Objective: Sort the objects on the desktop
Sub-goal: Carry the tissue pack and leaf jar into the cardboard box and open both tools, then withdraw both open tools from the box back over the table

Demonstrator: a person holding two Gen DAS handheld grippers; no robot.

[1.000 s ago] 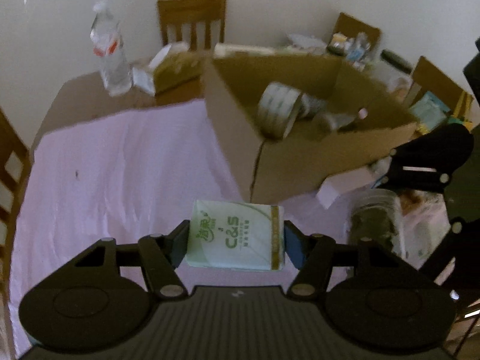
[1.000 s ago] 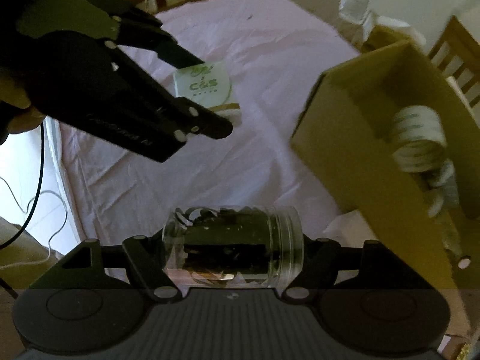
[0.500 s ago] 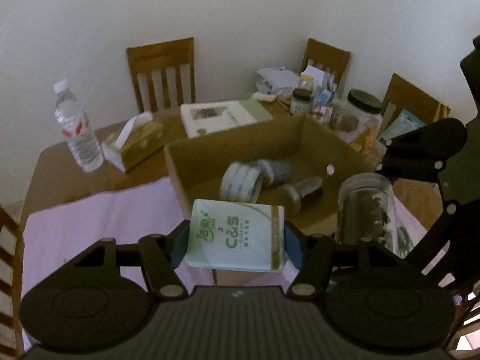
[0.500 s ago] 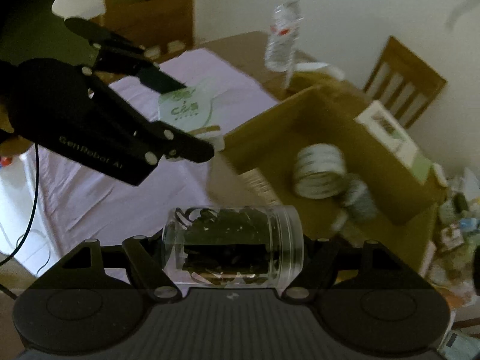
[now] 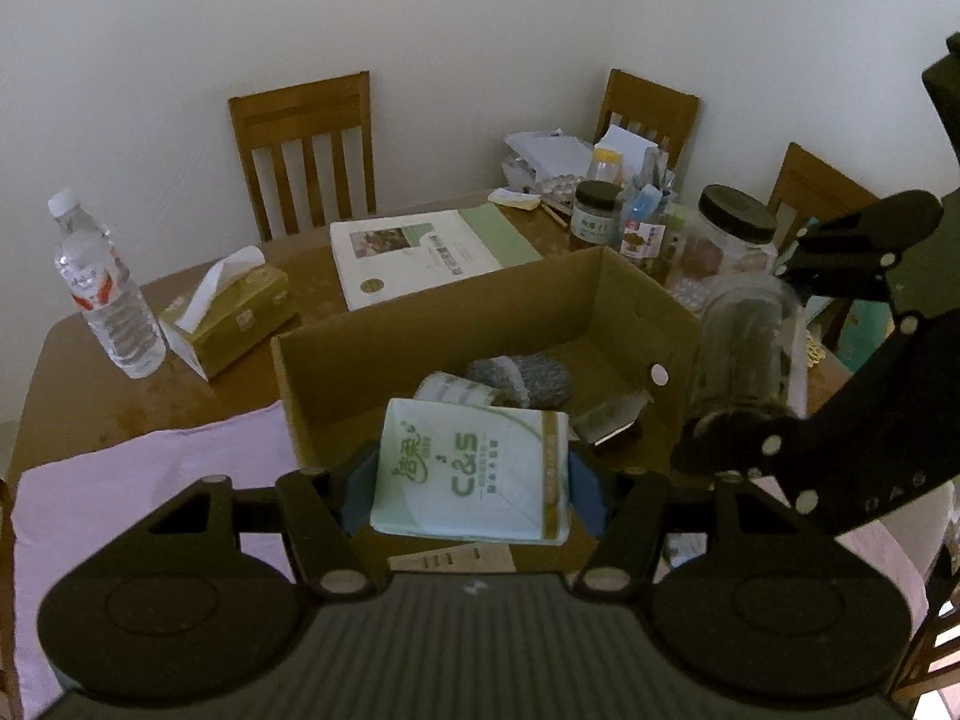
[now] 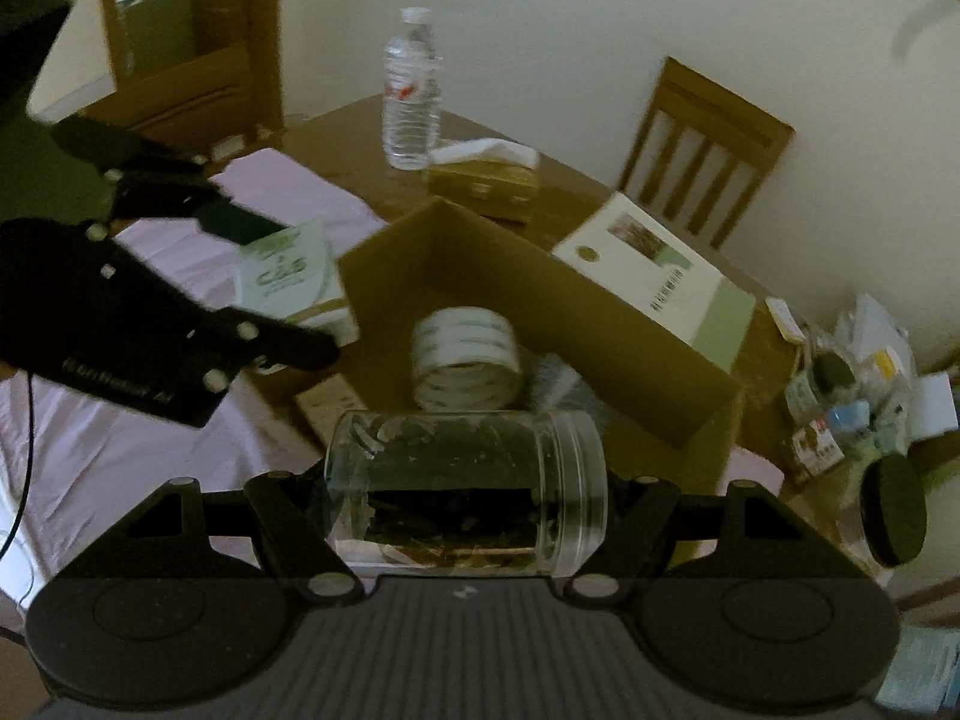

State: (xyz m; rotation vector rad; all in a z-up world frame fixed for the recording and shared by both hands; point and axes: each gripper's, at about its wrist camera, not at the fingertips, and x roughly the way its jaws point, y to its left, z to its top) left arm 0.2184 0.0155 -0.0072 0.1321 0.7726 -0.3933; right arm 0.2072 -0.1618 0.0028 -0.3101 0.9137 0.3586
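Observation:
My left gripper (image 5: 471, 489) is shut on a green and white tissue pack (image 5: 474, 471), held above the near wall of an open cardboard box (image 5: 420, 324). My right gripper (image 6: 465, 495) is shut on a clear lidless jar (image 6: 465, 492) of dark bits, lying sideways between the pads over the box's (image 6: 600, 312) near corner. In the left wrist view that jar (image 5: 744, 354) hangs at the box's right side. In the right wrist view the left gripper (image 6: 273, 288) holds the pack (image 6: 294, 282) at the box's left edge. Inside the box lie a roll of tape (image 6: 465, 357), a grey scourer (image 5: 519, 381) and a small dark item.
A water bottle (image 5: 105, 294), a tissue box (image 5: 231, 309) and a white and green book (image 5: 426, 252) lie behind the box. Jars and clutter (image 5: 648, 216) crowd the far right corner. A pink cloth (image 5: 144, 480) covers the near table. Wooden chairs (image 5: 303, 150) stand around.
Both grippers have risen and moved toward the box, each still holding its object. The box interior now lies below them, and the far side of the table has come into view.

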